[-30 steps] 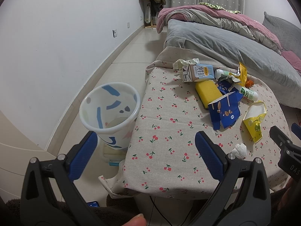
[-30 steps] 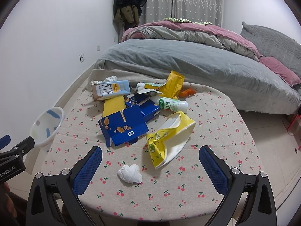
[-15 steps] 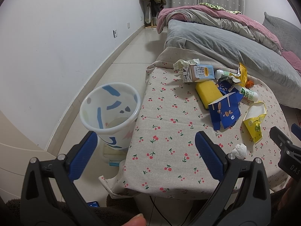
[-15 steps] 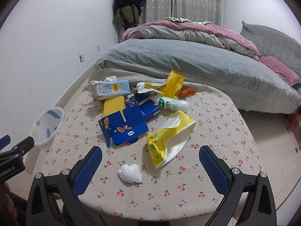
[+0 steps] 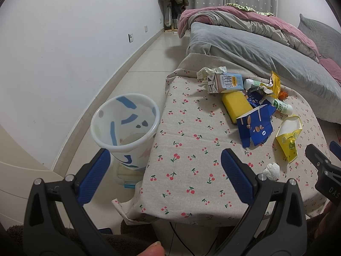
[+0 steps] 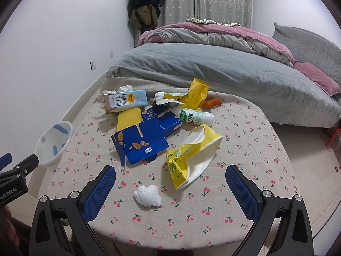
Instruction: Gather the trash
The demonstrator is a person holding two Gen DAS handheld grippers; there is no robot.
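Observation:
Trash lies on a cherry-print table (image 6: 245,140): a crumpled white tissue (image 6: 147,195) nearest me, a yellow wrapper (image 6: 191,155), a torn blue carton (image 6: 138,145), a yellow sponge (image 6: 128,118), a milk carton (image 6: 125,101), a white-green bottle (image 6: 196,116). A white trash bin (image 5: 125,128) with blue marks stands on the floor left of the table. My left gripper (image 5: 165,171) is open and empty over the table's near left edge. My right gripper (image 6: 170,185) is open and empty, just above the tissue.
A bed (image 6: 213,68) with a grey cover borders the table's far side. A white wall (image 5: 64,53) runs on the left, with tiled floor (image 5: 145,64) between it and the table. Coats (image 6: 147,10) hang in the far corner.

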